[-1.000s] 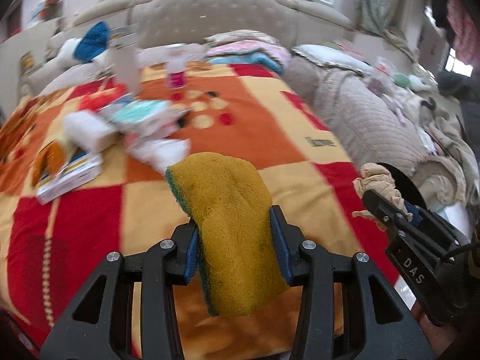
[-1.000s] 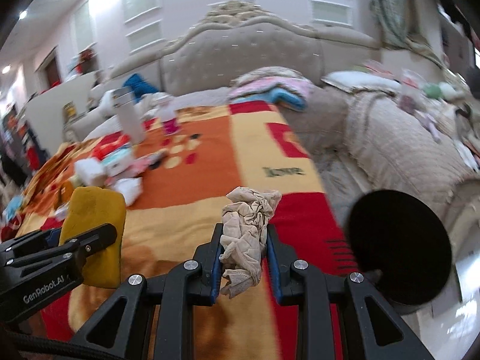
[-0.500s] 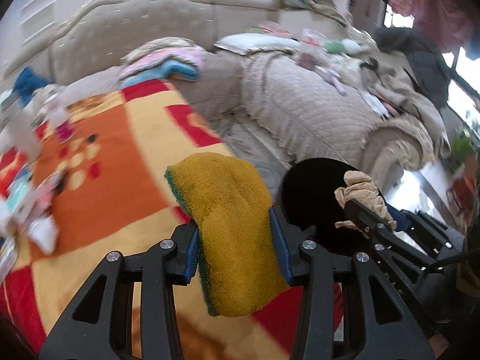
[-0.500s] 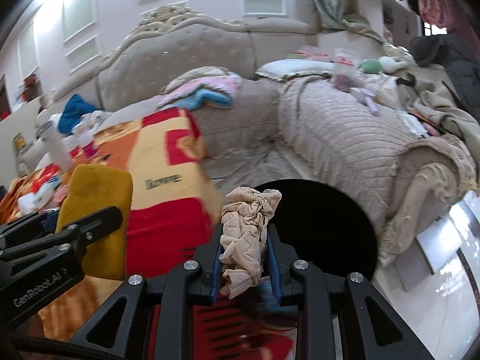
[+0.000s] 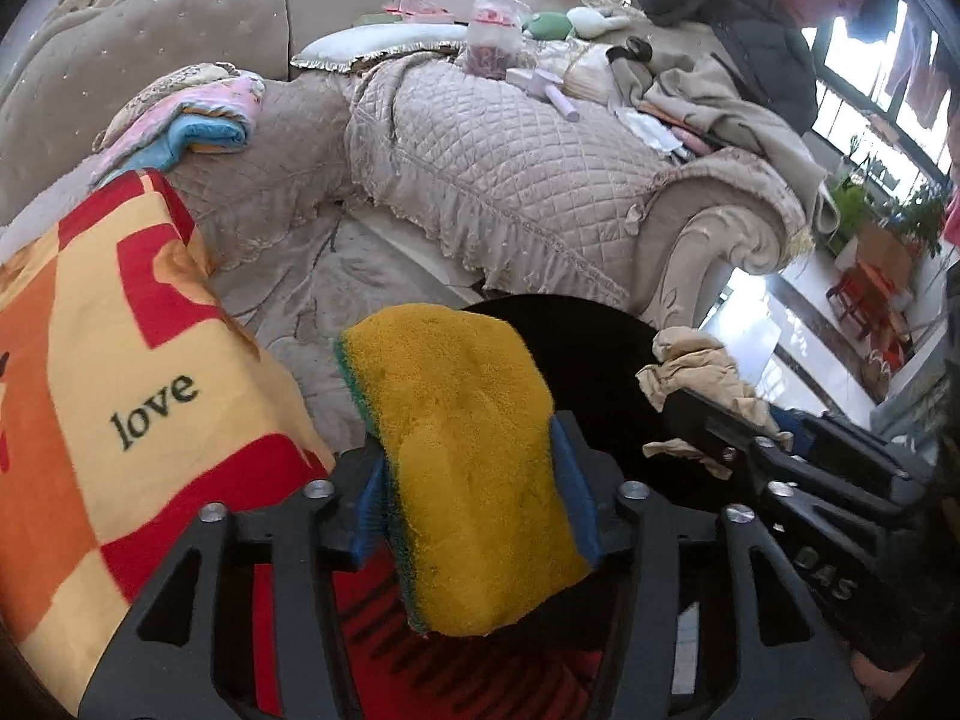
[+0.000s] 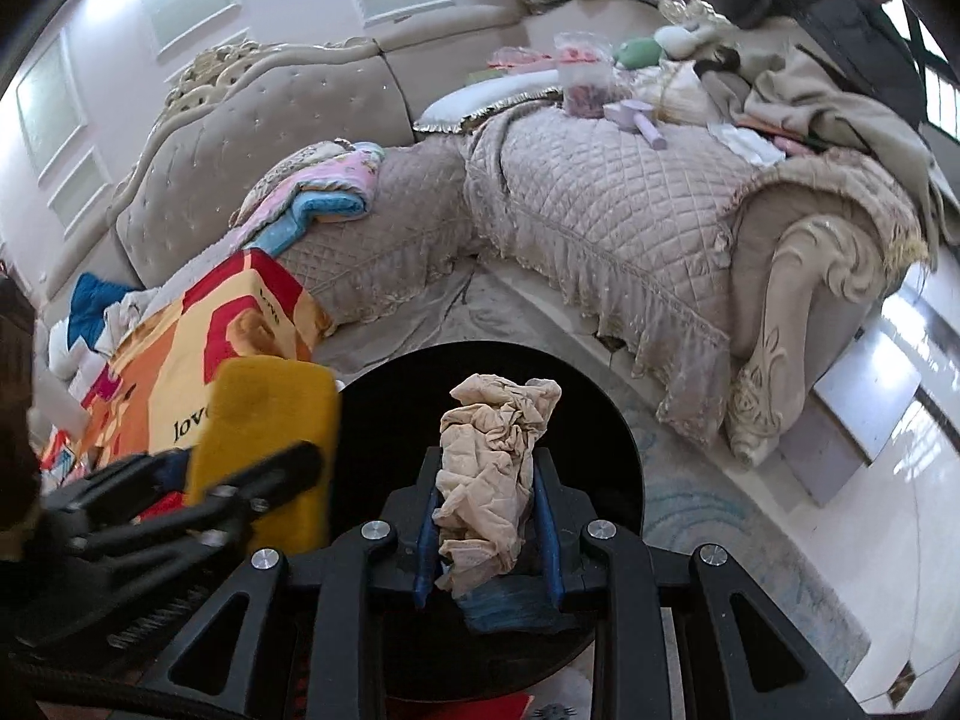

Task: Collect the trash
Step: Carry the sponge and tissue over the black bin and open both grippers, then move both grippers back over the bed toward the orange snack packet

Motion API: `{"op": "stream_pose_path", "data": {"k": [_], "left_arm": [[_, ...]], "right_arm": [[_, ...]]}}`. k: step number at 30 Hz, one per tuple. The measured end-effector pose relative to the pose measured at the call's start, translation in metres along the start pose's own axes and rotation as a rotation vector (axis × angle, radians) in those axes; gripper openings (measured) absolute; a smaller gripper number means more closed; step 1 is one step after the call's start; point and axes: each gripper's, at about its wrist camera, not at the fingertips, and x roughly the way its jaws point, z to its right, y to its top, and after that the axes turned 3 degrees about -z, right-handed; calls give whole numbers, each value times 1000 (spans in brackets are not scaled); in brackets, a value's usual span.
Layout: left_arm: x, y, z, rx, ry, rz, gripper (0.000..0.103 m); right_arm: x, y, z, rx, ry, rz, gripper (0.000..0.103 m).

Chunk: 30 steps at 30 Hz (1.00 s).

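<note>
Here both grippers [image 5: 474, 480] [image 6: 487, 531] tilt down, jaws opening, over the black bin [image 6: 600, 420].

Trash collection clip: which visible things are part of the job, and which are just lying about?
Part of the job:
yellow sponge, between the left gripper's opening jaws
crumpled beige rag, between the right gripper's opening jaws
black bin

Lying about:
patterned blanket
sofa
folded towels

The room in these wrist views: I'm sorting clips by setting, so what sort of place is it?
Most likely a lived-in home living room: a quilted, tufted corner sofa strewn with clothes and folded blankets, and a bright checked blanket beside a black trash bin.
</note>
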Motion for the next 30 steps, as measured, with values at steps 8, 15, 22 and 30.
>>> {"op": "stream_pose_path", "data": {"k": [8, 15, 22, 30], "left_arm": [[-2, -7, -12, -42, -8, -14, 60], [-13, -7, -15, -39, 7, 7, 65], [-49, -24, -31, -61, 35, 54, 65], [-121, -77, -78, -142, 180, 116, 65]], "right_arm": [[0, 1, -4, 13, 4, 21, 48], [-3, 0, -4, 35, -18, 38, 49], [-16, 1, -19, 32, -34, 103, 49], [-27, -12, -87, -82, 33, 139, 49]]}}
